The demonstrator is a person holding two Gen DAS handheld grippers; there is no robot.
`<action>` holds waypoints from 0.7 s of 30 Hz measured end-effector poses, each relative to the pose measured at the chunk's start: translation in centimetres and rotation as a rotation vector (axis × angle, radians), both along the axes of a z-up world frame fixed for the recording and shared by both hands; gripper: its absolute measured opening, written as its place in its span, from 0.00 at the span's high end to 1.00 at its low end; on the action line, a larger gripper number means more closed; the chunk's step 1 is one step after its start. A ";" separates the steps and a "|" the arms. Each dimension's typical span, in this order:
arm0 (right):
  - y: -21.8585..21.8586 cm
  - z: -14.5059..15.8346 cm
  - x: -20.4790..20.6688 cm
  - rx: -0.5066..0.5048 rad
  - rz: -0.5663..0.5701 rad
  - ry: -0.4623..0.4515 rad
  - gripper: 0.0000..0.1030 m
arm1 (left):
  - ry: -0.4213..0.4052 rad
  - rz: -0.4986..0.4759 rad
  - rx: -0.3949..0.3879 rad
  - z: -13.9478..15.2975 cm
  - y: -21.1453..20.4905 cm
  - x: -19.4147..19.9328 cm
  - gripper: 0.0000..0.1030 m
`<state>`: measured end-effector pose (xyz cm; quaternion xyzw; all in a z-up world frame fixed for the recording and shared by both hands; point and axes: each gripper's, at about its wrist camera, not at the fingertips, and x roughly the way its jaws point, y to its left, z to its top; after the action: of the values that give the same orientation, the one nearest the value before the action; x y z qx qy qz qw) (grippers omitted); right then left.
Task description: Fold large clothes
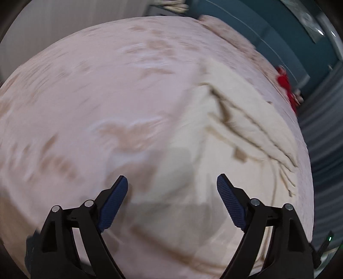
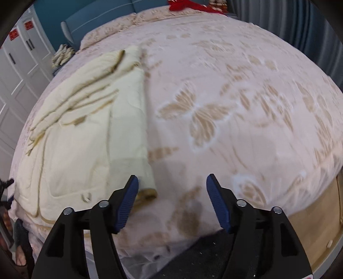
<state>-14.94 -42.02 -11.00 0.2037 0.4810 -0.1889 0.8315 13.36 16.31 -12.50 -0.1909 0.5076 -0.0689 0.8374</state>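
Left gripper (image 1: pixel 172 182): fingers spread, holding nothing, above cream garment (image 1: pixel 235 133) lying folded on pink butterfly bedspread (image 1: pixel 85 96). Right gripper (image 2: pixel 172 182): fingers likewise spread and empty, garment (image 2: pixel 85 128) to its left. Only in right view: wooden bed frame (image 2: pixel 317 225), white wardrobe (image 2: pixel 15 70). Farther off, red item (image 2: pixel 186 5) near headboard.

- Cream garment (image 2: pixel 85 120) showing tan-olive trim along its edges.
- Bedspread (image 2: pixel 225 90) showing pale pink with beige butterfly motifs.
- Gripper pads (image 2: pixel 126 203) showing dark blue, ribbed; arms black.
- Red cloth (image 2: pixel 184 5) lying at far edge.
- Headboard (image 2: pixel 103 15) showing teal.
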 end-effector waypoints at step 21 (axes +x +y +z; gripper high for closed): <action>3.6 3.3 0.6 0.163 0.098 -0.174 0.96 | -0.054 -0.099 -0.182 2.0 -1.4 -2.3 0.92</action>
<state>-14.32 -38.41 -7.65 0.2624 0.4302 -0.0897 0.8591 11.10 14.92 -10.46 -0.2390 0.4853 -0.1614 0.8254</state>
